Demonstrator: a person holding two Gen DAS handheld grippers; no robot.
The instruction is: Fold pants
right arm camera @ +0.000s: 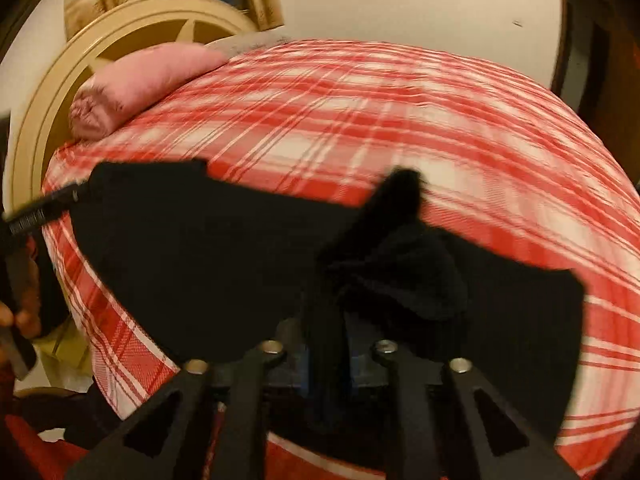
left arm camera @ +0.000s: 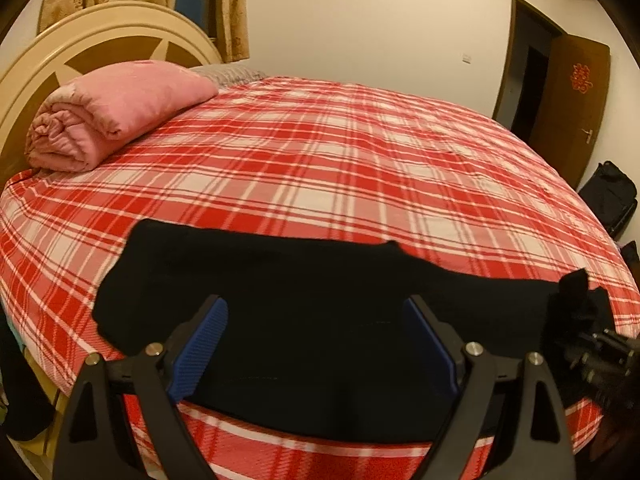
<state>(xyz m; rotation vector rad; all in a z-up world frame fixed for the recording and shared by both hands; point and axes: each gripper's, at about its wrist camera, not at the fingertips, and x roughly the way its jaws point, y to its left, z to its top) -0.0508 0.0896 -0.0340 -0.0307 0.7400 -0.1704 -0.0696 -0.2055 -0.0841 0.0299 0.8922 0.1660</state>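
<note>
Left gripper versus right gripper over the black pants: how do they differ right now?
The left gripper has its blue-padded jaws spread wide with nothing between them, over flat black pants. The right gripper has narrower jaws with a bunched fold of that fabric between them, lifted off the red plaid bedsheet; whether the pads press on it is unclear. The right wrist view is motion-blurred, the left sharp. Both point down at the pants.

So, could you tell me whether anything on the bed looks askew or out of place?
Yes: the black pants lie mostly flat on the plaid bed, but one end is bunched into a raised lump at the right gripper, with cloth between its fingers.
</note>
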